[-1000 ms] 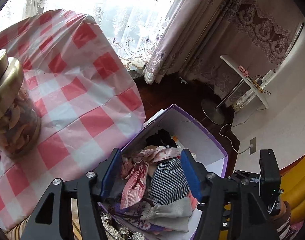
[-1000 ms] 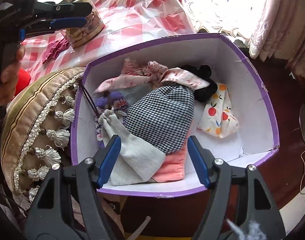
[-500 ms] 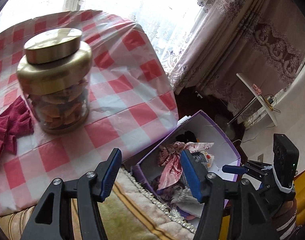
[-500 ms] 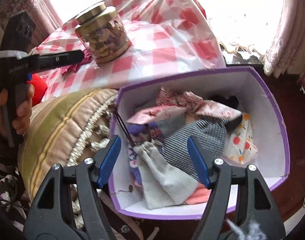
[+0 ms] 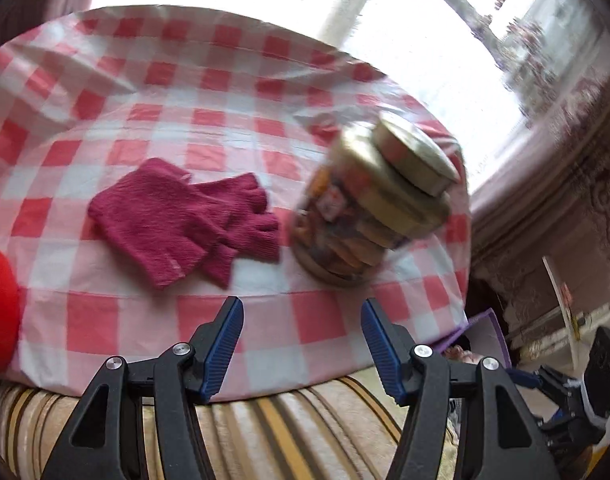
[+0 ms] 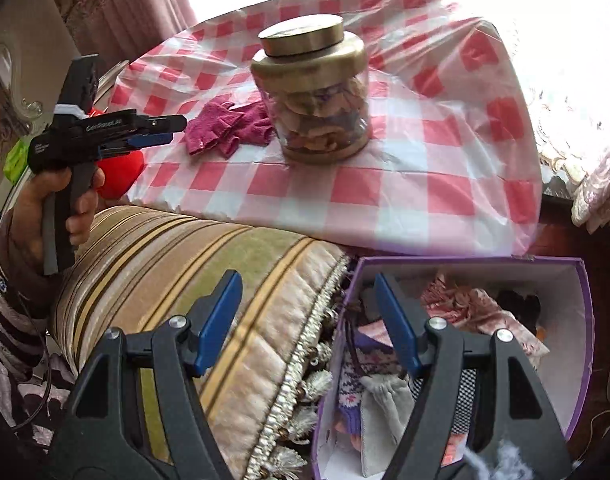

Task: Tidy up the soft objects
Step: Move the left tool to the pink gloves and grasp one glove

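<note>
Most soft things already sit in the purple box (image 6: 561,360). I judge the magenta gloves (image 5: 185,220) remain, lying on the tabletop (image 5: 225,128) left of the jar (image 5: 369,208). My left gripper (image 5: 301,344) and right gripper (image 6: 305,320) both have jaws released, empty.

A gold-lidded glass jar (image 6: 311,88) stands on the red-checked tablecloth (image 6: 385,184), beside a striped cushion (image 6: 209,264).

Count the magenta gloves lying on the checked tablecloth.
2: one glove lies farther from the jar, the other glove beside it, nearer the jar, overlapping. More could hide beneath.
</note>
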The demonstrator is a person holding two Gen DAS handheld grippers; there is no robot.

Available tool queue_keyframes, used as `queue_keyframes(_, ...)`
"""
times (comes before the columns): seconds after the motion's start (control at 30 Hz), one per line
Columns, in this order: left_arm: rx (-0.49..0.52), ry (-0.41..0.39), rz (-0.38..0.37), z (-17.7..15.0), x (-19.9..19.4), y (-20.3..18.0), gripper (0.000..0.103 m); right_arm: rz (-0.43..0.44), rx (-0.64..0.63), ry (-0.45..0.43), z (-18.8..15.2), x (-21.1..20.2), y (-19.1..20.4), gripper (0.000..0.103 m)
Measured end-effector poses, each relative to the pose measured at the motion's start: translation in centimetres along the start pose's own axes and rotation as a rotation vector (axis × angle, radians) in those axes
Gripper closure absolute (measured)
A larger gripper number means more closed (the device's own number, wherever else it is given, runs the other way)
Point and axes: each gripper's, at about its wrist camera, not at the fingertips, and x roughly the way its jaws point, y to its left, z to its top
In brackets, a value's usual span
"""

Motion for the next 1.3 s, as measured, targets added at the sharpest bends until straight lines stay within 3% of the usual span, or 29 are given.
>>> queue_keyframes(0.2, -0.39, -0.025, 0.041, 3.2, 0.3, 9.7, 0.041, 0.017, -0.103, -0.002, 3.3, 1.9, 3.7, 0.031)
queue_keyframes(0.57, -0.697, -0.041, 0.169, 6.9, 5.2, 15.9, 0.041, 0.05, -0.19, 0.009, 7.4, 5.5, 7.5, 0.029)
queue_keyframes(0.67, -0.782, -0.009, 0.148, 7.2, 7.0, 17.0, 0.041, 0.052, -0.219, 0.021, 7.8, 6.4, 8.6, 0.028)
queue_keyframes(0.83, -0.78, -0.025, 0.175, 8.3, 7.9, 17.4, 0.04, 0.06, -0.247, 0.05, 8.3, 7.9, 9.6, 0.028)
queue_keyframes(0.93, -0.717, -0.028, 0.195, 8.9, 8.3, 17.1, 0.042, 0.068, -0.253, 0.063, 8.7, 8.7, 9.9, 0.028)
queue_keyframes(0.97, -0.689, -0.03, 0.199, 9.0, 8.4, 17.0, 0.057, 0.073, -0.252, 0.066, 8.9, 9.0, 10.1, 0.028)
queue_keyframes(1.07, -0.605, -0.029, 0.217, 9.1, 9.0, 16.6, 0.08, 0.089, -0.252, 0.076, 9.7, 10.0, 10.8, 0.028)
queue_keyframes(1.13, -0.557, -0.033, 0.199, 9.2, 9.1, 16.4, 0.087, 0.101, -0.267, 0.078, 10.2, 10.6, 11.6, 0.028)
queue_keyframes(1.3, -0.457, -0.098, 0.218, 9.4, 7.0, 15.8, 0.089, 0.106, -0.298, 0.083, 11.7, 12.4, 13.3, 0.028)
